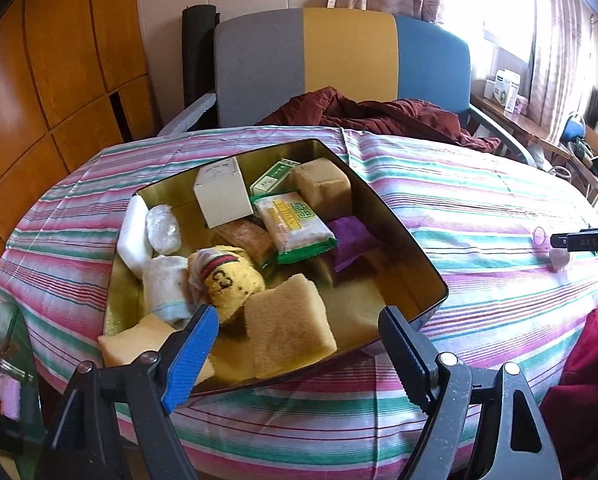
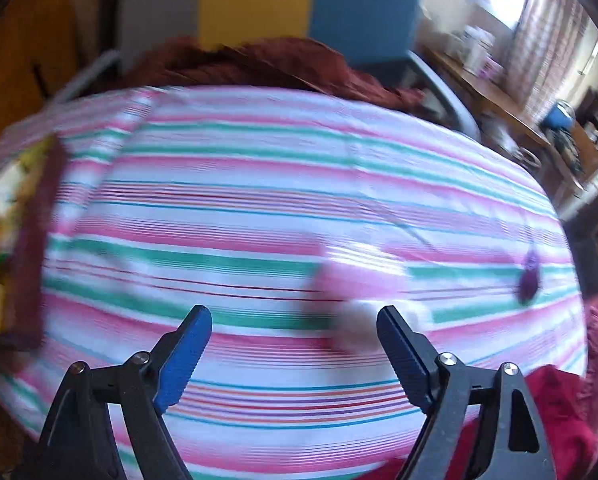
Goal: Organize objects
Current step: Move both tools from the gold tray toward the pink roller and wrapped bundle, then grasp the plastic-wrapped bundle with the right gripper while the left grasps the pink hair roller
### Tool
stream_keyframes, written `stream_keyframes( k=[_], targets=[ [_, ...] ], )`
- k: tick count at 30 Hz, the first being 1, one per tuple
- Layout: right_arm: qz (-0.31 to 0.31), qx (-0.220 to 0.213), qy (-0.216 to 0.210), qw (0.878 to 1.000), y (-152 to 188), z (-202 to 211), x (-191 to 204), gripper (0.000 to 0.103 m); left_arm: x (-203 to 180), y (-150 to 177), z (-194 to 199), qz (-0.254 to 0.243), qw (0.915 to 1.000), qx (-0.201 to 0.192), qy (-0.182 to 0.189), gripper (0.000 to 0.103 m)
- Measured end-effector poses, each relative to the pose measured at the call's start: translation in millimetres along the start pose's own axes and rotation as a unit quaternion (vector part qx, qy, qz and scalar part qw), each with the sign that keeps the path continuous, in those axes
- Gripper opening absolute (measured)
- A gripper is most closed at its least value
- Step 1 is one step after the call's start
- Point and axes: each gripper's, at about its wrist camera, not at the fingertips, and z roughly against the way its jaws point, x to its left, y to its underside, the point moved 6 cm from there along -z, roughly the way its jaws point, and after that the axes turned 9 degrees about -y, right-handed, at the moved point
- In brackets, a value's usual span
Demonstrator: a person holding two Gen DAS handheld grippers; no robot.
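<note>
Clearly the small pale pink object (image 2: 359,320) is seen lying on the striped counter (image 2: 259,208) just ahead of the spread, empty right gripper (image 2: 295,322), toward its right finger, while the left gripper (image 1: 299,322), likewise spread and empty, hovers over the gold tin's (image 1: 415,248) near edge.

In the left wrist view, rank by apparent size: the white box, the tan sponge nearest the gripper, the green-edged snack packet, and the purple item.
1. Tan sponge, though nearness to the camera inflates it.
2. White box.
3. Snack packet, close to the box; unsure.
4. Purple item, partly covered.
</note>
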Motion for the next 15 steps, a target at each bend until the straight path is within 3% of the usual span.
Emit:
stream_keyframes(
  k=[3, 7, 8, 9, 12, 15],
  targets=[
    [-0.012, 0.031, 0.015, 0.999, 2, -17, -30, 0.086, -6, -1, -2, -0.007, 1.0000, 0.002, 0.002, 0.083],
    [-0.026, 0.052, -0.018, 0.998, 6, -36, -46, 0.084, -17, -5, -2, -0.018, 0.9998, 0.000, 0.009, 0.083],
    [-0.029, 0.060, -0.030, 0.997, 8, -40, -48, 0.081, -20, -7, -1, -0.021, 0.9997, -0.002, 0.012, 0.083],
    [-0.024, 0.066, -0.040, 0.997, 9, -42, -47, 0.067, -23, -9, 0, -0.024, 0.9996, -0.005, 0.015, 0.083],
    [0.006, 0.067, -0.071, 0.995, 16, -36, -39, 0.067, -36, -15, 2, -0.034, 0.9990, -0.010, 0.027, 0.083],
    [0.032, 0.061, -0.133, 0.989, 26, -26, -24, 0.066, -53, -21, 1, -0.049, 0.9978, -0.011, 0.042, 0.083]
  ],
)
